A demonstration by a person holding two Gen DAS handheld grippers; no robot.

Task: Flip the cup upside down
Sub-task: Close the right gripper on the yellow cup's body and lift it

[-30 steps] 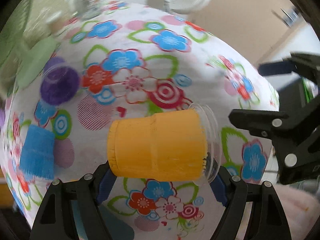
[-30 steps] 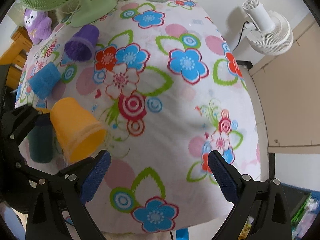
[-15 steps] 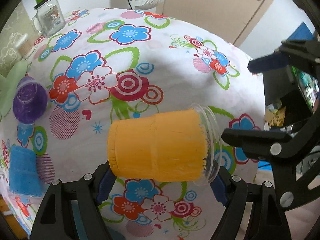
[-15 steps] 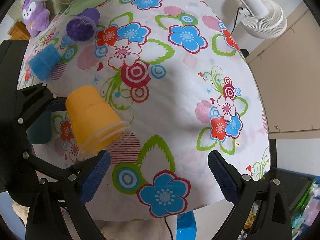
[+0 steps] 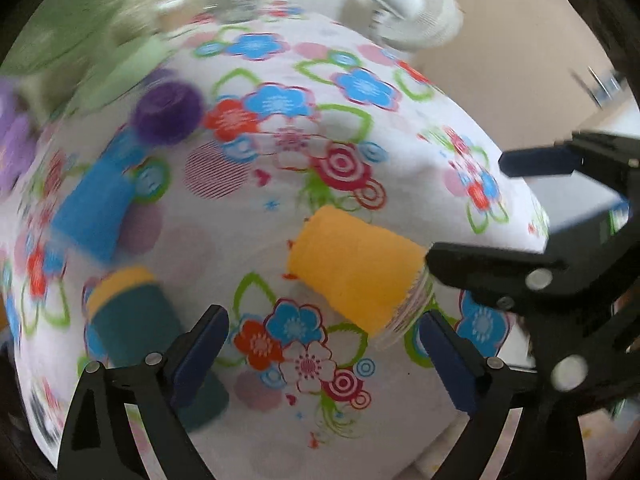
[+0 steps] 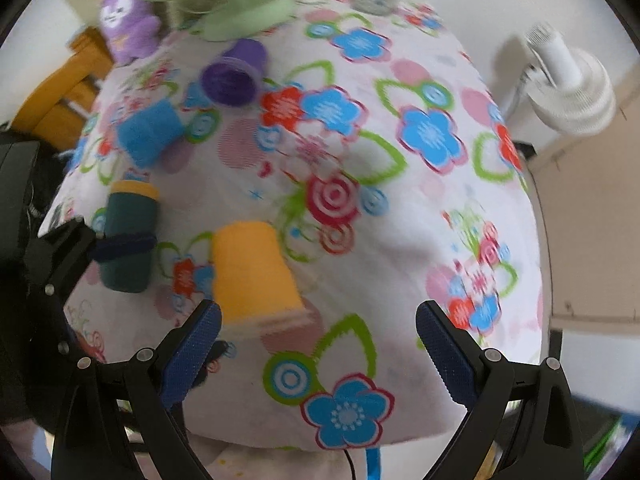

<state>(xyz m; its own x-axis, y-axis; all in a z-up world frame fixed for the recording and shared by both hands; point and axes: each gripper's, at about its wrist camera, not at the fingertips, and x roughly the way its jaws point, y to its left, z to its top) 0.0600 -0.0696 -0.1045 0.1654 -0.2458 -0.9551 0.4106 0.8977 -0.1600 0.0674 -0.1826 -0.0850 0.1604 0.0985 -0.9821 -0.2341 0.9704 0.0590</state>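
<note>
The orange cup (image 5: pixel 354 270) stands upside down on the floral tablecloth, its clear rim down and its base up; it also shows in the right wrist view (image 6: pixel 252 272). My left gripper (image 5: pixel 322 354) is open and empty, pulled back from the cup. My right gripper (image 6: pixel 318 346) is open and empty, with the cup just beyond its left finger. The right gripper's black frame (image 5: pixel 560 280) shows at the right of the left wrist view, beside the cup's rim.
A dark green cup with a yellow base (image 6: pixel 128 236), a blue cup (image 6: pixel 148 136) and a purple cup on its side (image 6: pixel 234 74) are on the left of the table (image 6: pixel 400 240). A green fan (image 6: pixel 248 12), a jar and a purple plush are at the back. A white fan (image 6: pixel 568 84) stands off the right edge.
My left gripper let go of the orange cup and drew back. The cup went from held sideways in the air to standing rim down on the cloth. Both views are motion-blurred.
</note>
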